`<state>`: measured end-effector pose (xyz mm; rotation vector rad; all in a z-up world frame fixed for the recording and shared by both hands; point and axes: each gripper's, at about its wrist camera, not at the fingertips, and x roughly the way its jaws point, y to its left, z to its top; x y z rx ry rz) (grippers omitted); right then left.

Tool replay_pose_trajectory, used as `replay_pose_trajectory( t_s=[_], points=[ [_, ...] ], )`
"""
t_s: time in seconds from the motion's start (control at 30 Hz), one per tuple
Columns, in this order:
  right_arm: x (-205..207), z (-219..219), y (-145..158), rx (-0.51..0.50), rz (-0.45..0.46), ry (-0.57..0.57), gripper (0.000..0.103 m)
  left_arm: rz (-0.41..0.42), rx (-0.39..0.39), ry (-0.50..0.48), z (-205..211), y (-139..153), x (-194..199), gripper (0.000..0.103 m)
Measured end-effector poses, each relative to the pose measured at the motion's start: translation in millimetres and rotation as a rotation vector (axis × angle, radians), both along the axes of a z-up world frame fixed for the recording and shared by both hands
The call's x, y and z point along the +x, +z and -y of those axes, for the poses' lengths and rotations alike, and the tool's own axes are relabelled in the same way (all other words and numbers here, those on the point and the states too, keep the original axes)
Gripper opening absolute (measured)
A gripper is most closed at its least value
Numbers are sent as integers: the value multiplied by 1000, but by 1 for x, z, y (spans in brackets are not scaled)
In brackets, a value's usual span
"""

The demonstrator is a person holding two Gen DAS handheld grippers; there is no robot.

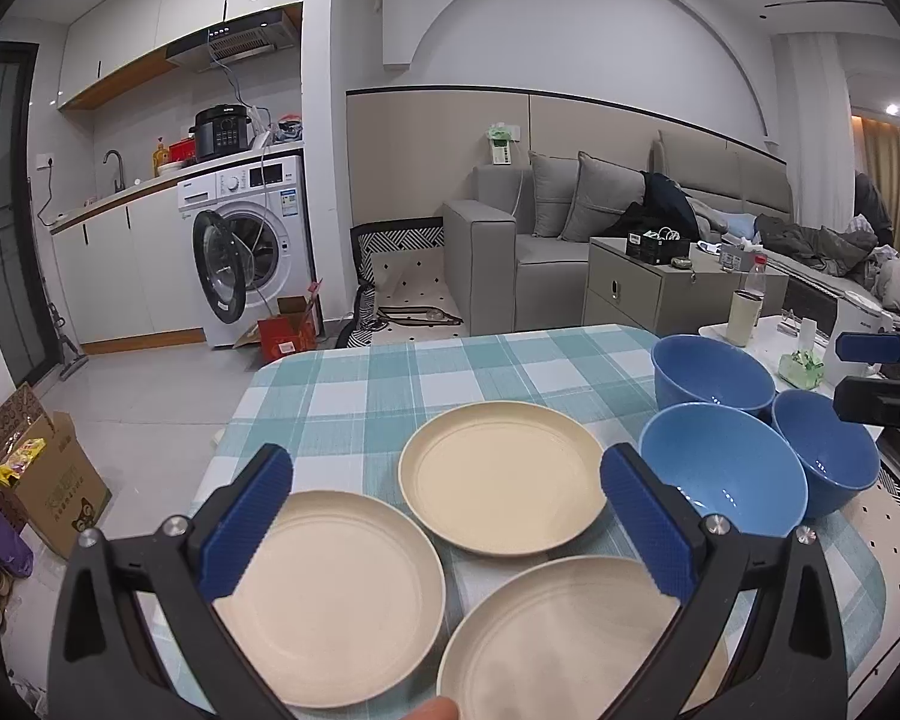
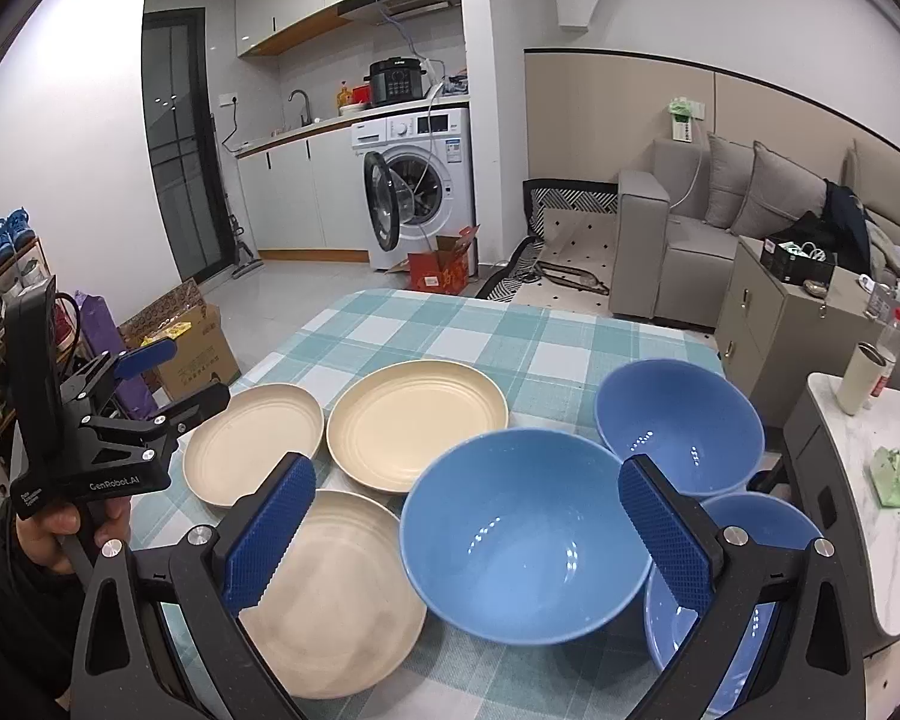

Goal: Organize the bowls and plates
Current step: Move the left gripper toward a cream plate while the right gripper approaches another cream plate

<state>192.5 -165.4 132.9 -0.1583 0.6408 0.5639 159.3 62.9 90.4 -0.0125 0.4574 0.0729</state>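
Three cream plates lie on the checked tablecloth: a far plate point(image 1: 501, 477) point(image 2: 417, 423), a left plate point(image 1: 336, 597) point(image 2: 252, 444) and a near plate point(image 1: 576, 642) point(image 2: 336, 594). To their right stand three blue bowls: a light blue bowl point(image 1: 723, 471) point(image 2: 525, 534), a far bowl point(image 1: 711, 372) point(image 2: 678, 423) and a near right bowl point(image 1: 825, 450) point(image 2: 732, 588). My left gripper point(image 1: 450, 516) point(image 2: 168, 375) hangs open above the plates, holding nothing. My right gripper point(image 2: 468, 531) point(image 1: 870, 372) is open above the light blue bowl, also empty.
The table point(image 1: 390, 372) has floor to its left with a cardboard box point(image 1: 48, 480). A white side table point(image 2: 870, 456) with a cup and bottle stands right of the bowls. A sofa, a cabinet and a washing machine stand behind.
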Motion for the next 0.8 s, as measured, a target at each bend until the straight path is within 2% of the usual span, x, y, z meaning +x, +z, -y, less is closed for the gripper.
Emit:
replay_pose_trajectory(
  t_s=[0.43, 0.8],
  points=[
    [68, -23, 10, -6, -87, 18, 103, -91, 21, 1, -8, 1, 54, 103],
    [122, -36, -6, -53, -175, 24, 103, -202, 40, -8, -9, -20, 101, 103]
  ],
)
